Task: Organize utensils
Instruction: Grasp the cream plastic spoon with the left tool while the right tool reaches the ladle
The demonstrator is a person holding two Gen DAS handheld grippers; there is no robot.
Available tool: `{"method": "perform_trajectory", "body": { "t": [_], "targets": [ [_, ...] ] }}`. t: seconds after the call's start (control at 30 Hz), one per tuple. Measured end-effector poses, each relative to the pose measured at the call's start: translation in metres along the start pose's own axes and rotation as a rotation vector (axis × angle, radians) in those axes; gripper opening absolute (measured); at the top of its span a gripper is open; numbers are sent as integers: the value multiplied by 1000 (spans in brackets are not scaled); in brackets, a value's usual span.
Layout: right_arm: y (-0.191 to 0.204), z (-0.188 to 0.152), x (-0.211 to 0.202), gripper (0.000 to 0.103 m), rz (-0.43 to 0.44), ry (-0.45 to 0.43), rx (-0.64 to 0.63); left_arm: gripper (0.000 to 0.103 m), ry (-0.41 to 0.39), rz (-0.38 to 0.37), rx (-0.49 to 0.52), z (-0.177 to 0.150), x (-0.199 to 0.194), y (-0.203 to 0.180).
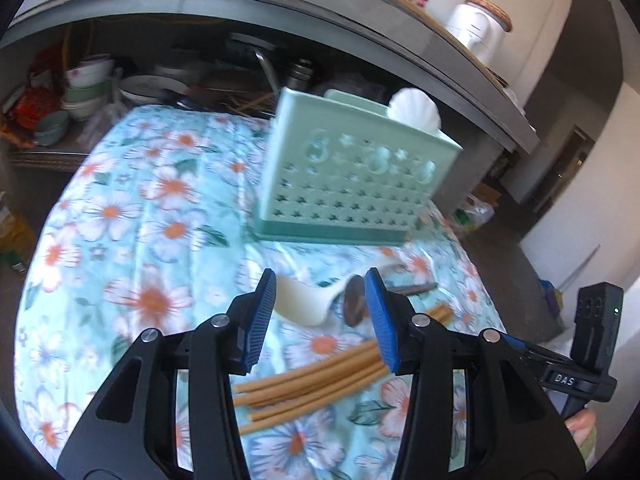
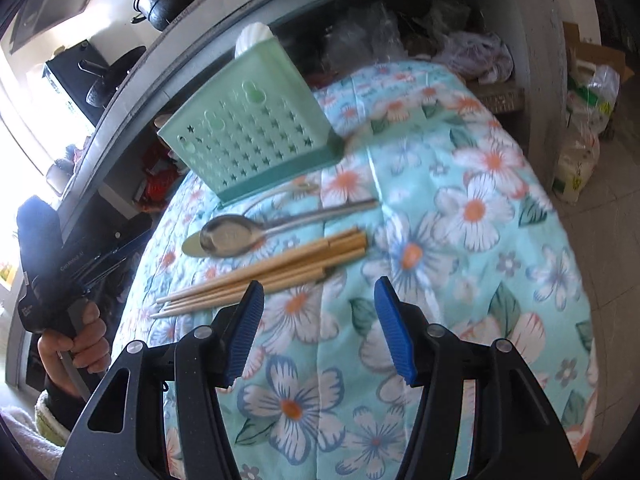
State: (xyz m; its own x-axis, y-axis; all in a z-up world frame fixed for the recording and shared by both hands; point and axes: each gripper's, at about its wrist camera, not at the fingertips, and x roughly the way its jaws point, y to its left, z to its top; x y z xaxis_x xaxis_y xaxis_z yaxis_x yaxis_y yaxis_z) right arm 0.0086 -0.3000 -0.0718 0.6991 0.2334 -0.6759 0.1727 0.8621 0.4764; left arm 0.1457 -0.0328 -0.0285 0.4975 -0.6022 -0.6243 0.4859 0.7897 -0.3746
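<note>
Utensils: a bundle of wooden chopsticks (image 2: 272, 272), a metal spoon (image 2: 232, 236) and a white ceramic soup spoon (image 1: 308, 300) lie loose on the floral tablecloth (image 2: 460, 240), none of them in the holder yet.
Holder: a mint-green perforated utensil caddy (image 1: 352, 176) stands upright at twelve o'clock from both my grippers, with a white shell-shaped piece (image 1: 416, 114) showing above its rim.
Left gripper (image 1: 320, 316): fingers spread wide, holding nothing, hovering over the soup spoon and the chopstick ends.
Right gripper (image 2: 320, 328): fingers spread wide, holding nothing, above bare cloth; the chopsticks sit at about eleven o'clock, just beyond my left fingertip.
Step in hand: I judge this the approach to a first pickup.
Next move: lower one gripper over a single utensil, square the fingers across its handle, close, then lift toward the caddy's open top.
</note>
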Motion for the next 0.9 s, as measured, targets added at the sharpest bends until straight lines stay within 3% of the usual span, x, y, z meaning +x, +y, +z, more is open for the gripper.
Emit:
{"method": "perform_trajectory", "body": {
  "t": [0.2, 0.3, 0.43, 0.7, 0.77, 0.9],
  "targets": [
    [-7, -2, 3, 56, 13, 5, 18, 43, 34, 21, 12, -2, 15, -5],
    [-8, -1, 5, 56, 21, 13, 20, 43, 24, 79, -19, 0, 16, 5],
    [-7, -1, 11, 56, 35, 24, 16, 41, 107, 129, -107, 1, 32, 29],
    [-2, 0, 13, 56, 51, 21, 10, 21, 221, 74, -268, 0, 62, 56],
    [-1, -1, 12, 56, 52, 19, 7, 11, 226, 77, -274, -1, 66, 56],
    [2, -1, 11, 56, 48, 14, -12, 5, 204, 90, -264, -1, 69, 54]
  ]
}}
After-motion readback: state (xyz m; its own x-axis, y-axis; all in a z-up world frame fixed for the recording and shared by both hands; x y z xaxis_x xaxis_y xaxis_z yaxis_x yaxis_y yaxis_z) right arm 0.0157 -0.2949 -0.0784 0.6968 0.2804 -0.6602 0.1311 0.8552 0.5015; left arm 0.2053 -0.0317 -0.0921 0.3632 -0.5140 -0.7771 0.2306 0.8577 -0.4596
